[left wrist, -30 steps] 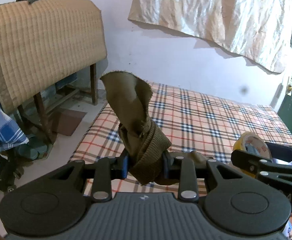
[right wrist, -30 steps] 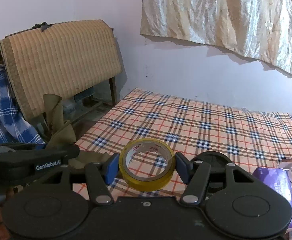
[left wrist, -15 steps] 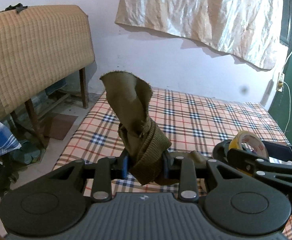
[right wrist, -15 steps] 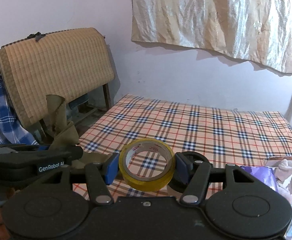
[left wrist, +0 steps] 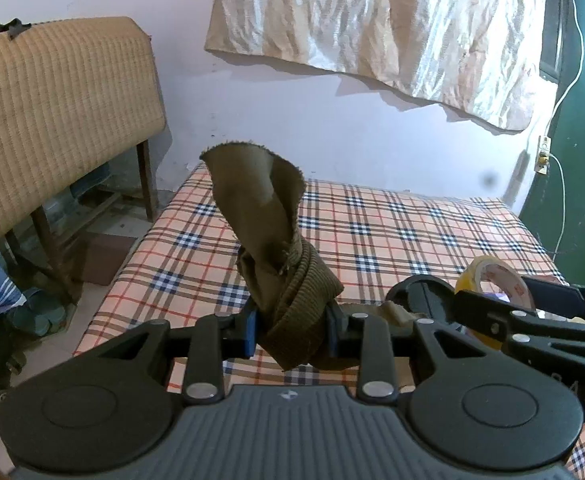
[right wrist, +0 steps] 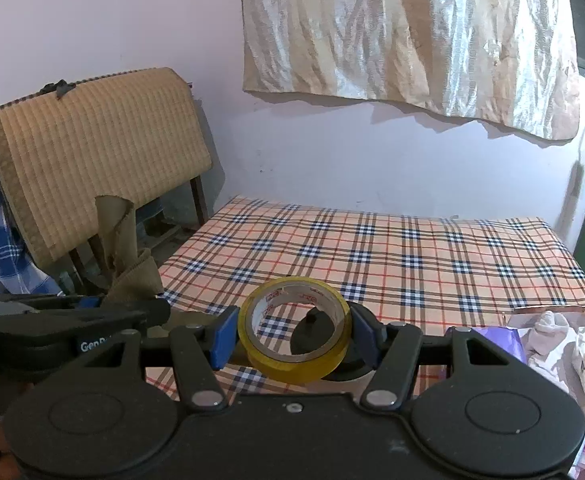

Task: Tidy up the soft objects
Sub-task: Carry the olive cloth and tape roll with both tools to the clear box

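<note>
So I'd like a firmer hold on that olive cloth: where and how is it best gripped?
Grip the olive cloth at its thick ribbed band, where the left hand-held gripper pinches it now, coming from the band's two sides. That part is bunched and firm; the thin frayed flap above stands loose and would slip.

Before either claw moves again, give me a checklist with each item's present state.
1. Left claw clamped on the olive cloth: ok, pads squeeze its bunched lower part.
2. Right claw clamped on the yellow tape roll: ok, a pad on each side.
3. Cloth clear of the plaid bed: ok above the claw; its lower end is hidden.
4. Bare bed space ahead: ok.
5. The two claws apart: cannot tell, they overlap in both views.
6. Pile of bags at the right kept clear: ok.
</note>
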Tool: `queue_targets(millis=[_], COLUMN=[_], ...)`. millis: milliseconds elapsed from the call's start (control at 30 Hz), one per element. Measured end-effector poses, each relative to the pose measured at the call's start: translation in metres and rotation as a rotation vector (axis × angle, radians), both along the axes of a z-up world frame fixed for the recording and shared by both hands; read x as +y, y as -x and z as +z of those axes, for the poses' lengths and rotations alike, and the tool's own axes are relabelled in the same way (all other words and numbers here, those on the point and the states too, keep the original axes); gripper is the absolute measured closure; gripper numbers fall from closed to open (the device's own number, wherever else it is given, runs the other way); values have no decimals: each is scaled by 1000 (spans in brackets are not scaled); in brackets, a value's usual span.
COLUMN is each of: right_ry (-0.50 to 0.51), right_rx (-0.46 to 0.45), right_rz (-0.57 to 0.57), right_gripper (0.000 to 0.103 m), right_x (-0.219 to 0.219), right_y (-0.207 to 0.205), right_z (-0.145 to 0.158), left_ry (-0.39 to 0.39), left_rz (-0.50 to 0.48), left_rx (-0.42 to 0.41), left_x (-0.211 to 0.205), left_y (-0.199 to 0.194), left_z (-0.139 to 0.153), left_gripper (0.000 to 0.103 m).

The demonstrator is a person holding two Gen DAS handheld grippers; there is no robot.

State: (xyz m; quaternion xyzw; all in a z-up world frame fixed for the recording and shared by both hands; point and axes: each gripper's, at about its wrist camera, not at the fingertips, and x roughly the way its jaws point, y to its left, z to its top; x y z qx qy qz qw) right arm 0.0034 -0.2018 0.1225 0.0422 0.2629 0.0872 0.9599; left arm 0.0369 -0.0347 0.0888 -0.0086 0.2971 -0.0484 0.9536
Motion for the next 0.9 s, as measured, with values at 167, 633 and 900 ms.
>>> queue_targets(millis=[167,633,900], right_ry=[0,-6,-12], right_rx=[1,5,5], right_rz=[-12,-51,-67], right_gripper=[32,32,32], right_x=[-7,-31,-41], right_y=[3,6,7], right_z=[1,1,0], left_ry=[1,-8,-12], left_rz=[-14,-54,-73], left_rx=[5,4,1], left_x=[-8,-27,-39], left_y=[1,1,2], left_z=[0,2,3], left_gripper=[70,70,70])
